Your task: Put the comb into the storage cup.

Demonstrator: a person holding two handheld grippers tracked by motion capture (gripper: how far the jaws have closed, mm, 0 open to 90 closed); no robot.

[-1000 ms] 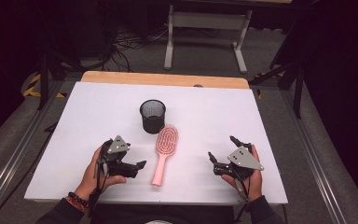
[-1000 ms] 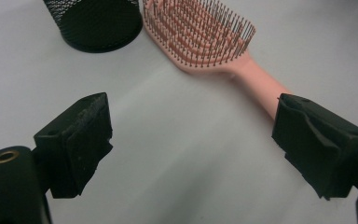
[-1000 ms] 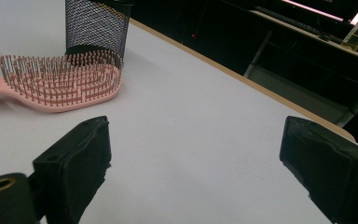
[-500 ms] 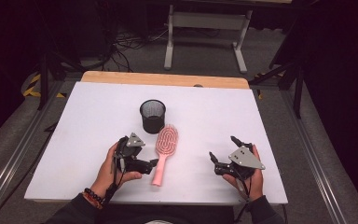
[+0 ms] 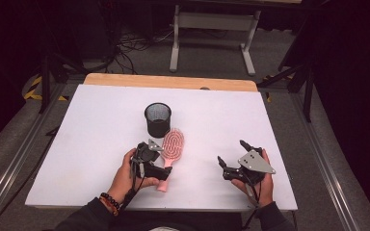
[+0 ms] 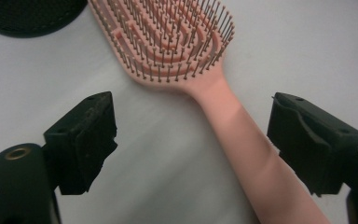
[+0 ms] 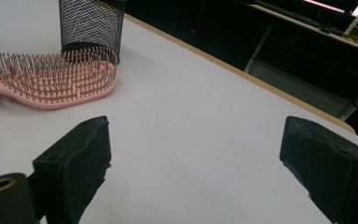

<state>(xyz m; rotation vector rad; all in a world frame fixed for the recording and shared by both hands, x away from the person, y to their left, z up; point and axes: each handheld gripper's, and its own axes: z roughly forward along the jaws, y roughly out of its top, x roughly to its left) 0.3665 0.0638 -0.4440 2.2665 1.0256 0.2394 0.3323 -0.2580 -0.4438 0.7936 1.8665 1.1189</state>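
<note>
A pink hairbrush (image 5: 173, 147) lies bristles up on the white table (image 5: 86, 139), its head next to a black mesh cup (image 5: 158, 120). My left gripper (image 5: 160, 159) has reached the brush's handle from the left. In the left gripper view the brush (image 6: 233, 116) runs between the two jaws, nearer the right one, and neither pad touches it. The left gripper (image 6: 191, 100) is open, and its jaws have just been closing a little. My right gripper (image 5: 231, 151) rests open near the table's front right, with bare table between the jaws (image 7: 196, 123).
The mesh cup (image 7: 91, 28) stands upright just behind the brush head (image 7: 56, 84). A wooden strip (image 5: 173, 82) edges the table's far side. Beyond it, a grey metal stand (image 5: 212, 29) and cables lie on the dark floor.
My left hand has slid right across the table, from beside the brush to having its jaws on either side of the handle. The right hand, brush and cup have stayed put.
</note>
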